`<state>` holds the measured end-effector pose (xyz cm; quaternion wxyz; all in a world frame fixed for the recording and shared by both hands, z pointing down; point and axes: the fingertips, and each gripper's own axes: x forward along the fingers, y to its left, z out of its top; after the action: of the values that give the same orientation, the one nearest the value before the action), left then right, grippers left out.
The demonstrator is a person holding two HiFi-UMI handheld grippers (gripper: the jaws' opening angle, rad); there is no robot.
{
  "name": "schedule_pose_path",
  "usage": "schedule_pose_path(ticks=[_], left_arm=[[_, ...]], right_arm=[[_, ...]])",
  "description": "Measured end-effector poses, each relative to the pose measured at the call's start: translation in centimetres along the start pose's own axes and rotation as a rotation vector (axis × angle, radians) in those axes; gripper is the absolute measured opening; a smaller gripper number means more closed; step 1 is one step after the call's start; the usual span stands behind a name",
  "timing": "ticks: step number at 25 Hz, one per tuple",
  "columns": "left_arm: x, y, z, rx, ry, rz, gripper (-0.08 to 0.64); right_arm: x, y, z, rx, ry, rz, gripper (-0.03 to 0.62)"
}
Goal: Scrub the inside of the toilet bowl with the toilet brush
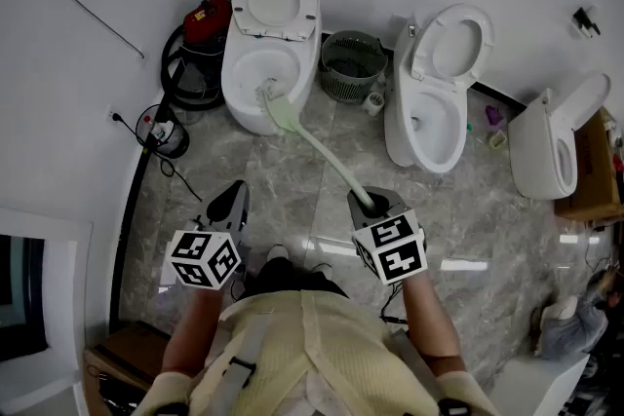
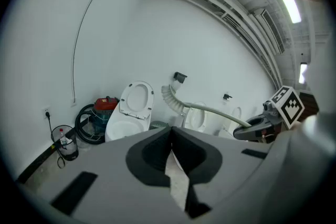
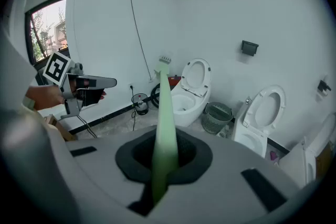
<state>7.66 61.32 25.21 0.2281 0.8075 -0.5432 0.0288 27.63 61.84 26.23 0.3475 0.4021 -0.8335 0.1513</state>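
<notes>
The white toilet (image 1: 255, 78) stands at the back left with its lid up and its bowl open. A toilet brush (image 1: 322, 151) with a long pale green handle slants from my right gripper (image 1: 371, 203) toward it. In the head view the bristle head (image 1: 267, 96) overlaps the bowl's front rim. In the left gripper view that head (image 2: 170, 97) hangs in the air to the right of the toilet (image 2: 124, 122). My right gripper (image 3: 165, 159) is shut on the handle (image 3: 165, 123). My left gripper (image 1: 231, 198) is held low on the left, its jaws (image 2: 170, 140) shut and empty.
A mesh wastebasket (image 1: 351, 65) sits between the left toilet and a second toilet (image 1: 437, 107); a third toilet (image 1: 554, 149) is farther right. A red vacuum with hose (image 1: 203, 26) and a small corded container (image 1: 168, 137) stand along the left wall. A cardboard box (image 1: 591, 178) is at the right.
</notes>
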Motion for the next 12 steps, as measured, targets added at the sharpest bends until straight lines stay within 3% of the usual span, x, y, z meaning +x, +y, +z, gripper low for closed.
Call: schedule_pose_path(ticks=[4, 12], left_arm=[[0.0, 1.8, 0.7, -0.049, -0.026, 0.000, 0.012], [-0.6, 6.6, 1.2, -0.047, -0.034, 0.000, 0.012]], right_arm=[[1.4, 0.6, 0.9, 0.013, 0.004, 0.012, 0.017], [6.0, 3.1, 3.0, -0.020, 0.037, 0.042, 0.017]])
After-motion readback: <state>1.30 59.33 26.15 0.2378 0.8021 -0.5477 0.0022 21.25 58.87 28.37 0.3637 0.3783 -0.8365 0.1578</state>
